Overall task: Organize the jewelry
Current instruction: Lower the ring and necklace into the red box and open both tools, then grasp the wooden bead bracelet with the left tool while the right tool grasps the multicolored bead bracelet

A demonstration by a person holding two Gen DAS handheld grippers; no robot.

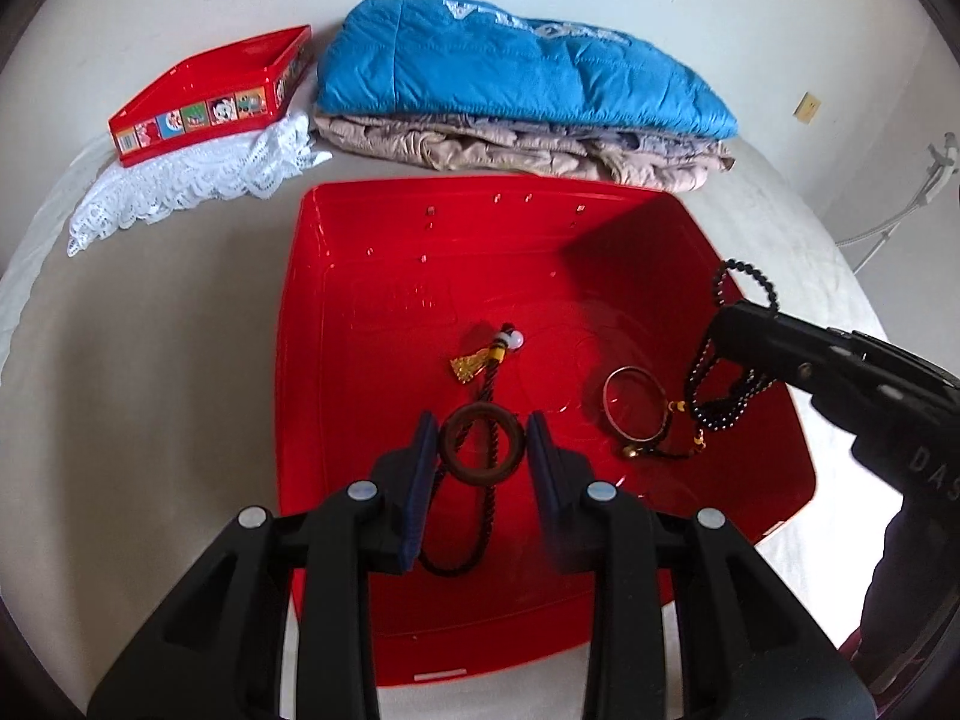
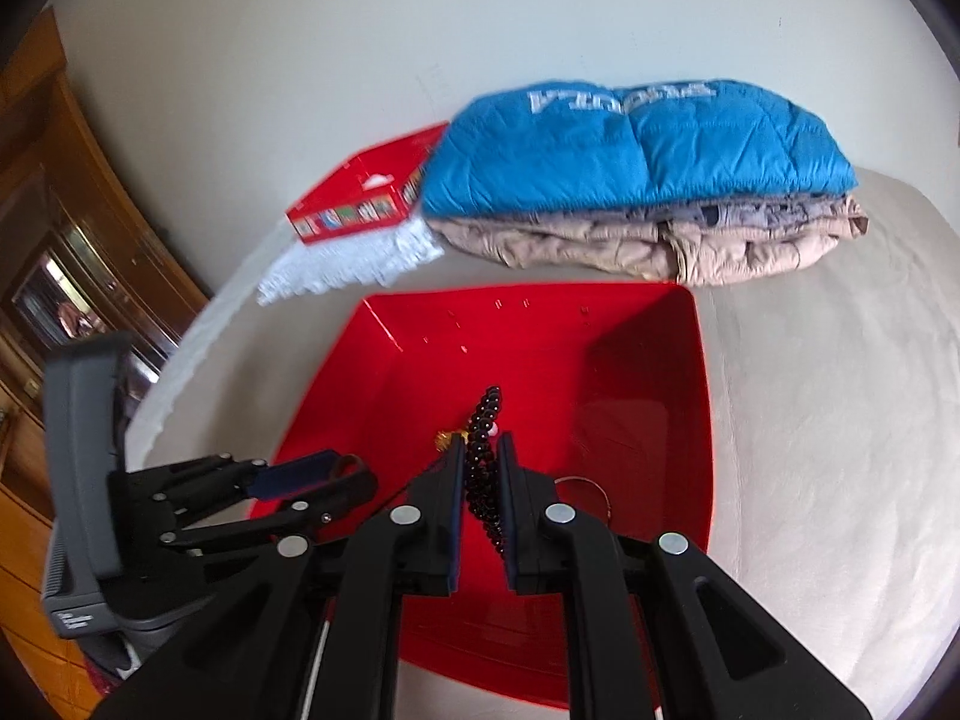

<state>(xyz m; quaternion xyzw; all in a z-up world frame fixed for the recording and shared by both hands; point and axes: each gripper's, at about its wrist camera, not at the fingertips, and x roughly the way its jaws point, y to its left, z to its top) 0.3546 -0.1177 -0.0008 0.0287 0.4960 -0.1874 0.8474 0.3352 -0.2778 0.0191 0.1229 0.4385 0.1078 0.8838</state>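
The left claw (image 1: 481,441) hides part of the dark cord (image 1: 480,516), and the blue jacket's (image 2: 636,150) lettering is too blurred to read.

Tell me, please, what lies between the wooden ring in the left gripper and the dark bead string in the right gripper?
A thin gold bangle lies on the red tray's floor between wooden ring and bead string, seen in the left wrist view.
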